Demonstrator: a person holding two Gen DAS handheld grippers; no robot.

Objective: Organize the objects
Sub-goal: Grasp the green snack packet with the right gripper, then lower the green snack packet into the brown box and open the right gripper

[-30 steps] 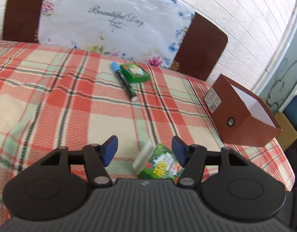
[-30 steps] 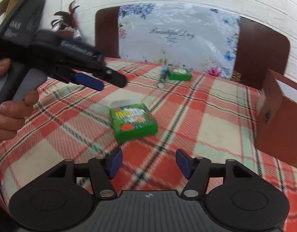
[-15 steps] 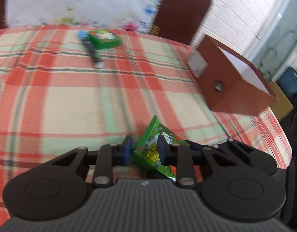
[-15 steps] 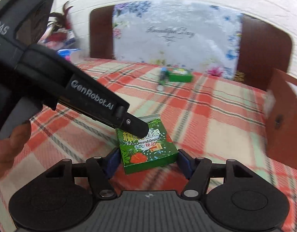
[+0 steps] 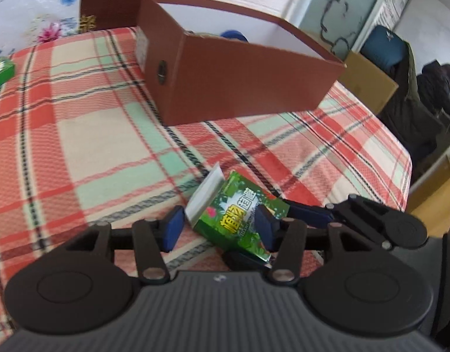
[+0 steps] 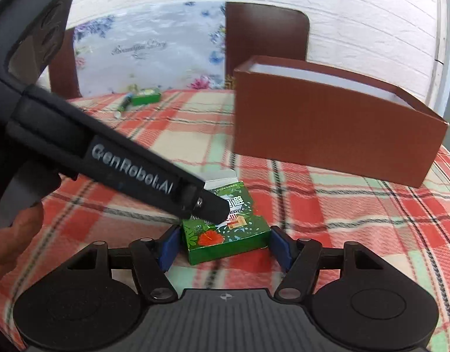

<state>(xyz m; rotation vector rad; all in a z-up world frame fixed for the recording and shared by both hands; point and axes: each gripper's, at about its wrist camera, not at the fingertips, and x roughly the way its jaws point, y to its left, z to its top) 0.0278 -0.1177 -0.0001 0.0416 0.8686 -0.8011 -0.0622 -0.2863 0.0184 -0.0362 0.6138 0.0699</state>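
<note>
- Straddling the green box (image 6: 225,236), the right gripper (image 6: 223,248) is seen with a pad close at each side. Whether it is clamped cannot be told.
- The left gripper (image 5: 219,228) is spread, with one pad clear of the tilted box, which sits on or just above the plaid counter (image 5: 93,146).
- A slip or a crushed open flap is risked if the box is pulled by both grippers at once.
- The inside of the brown box (image 5: 239,82) is mostly hidden.
- A second green pack (image 6: 145,95) and a marker (image 6: 123,104) are blurred.
</note>
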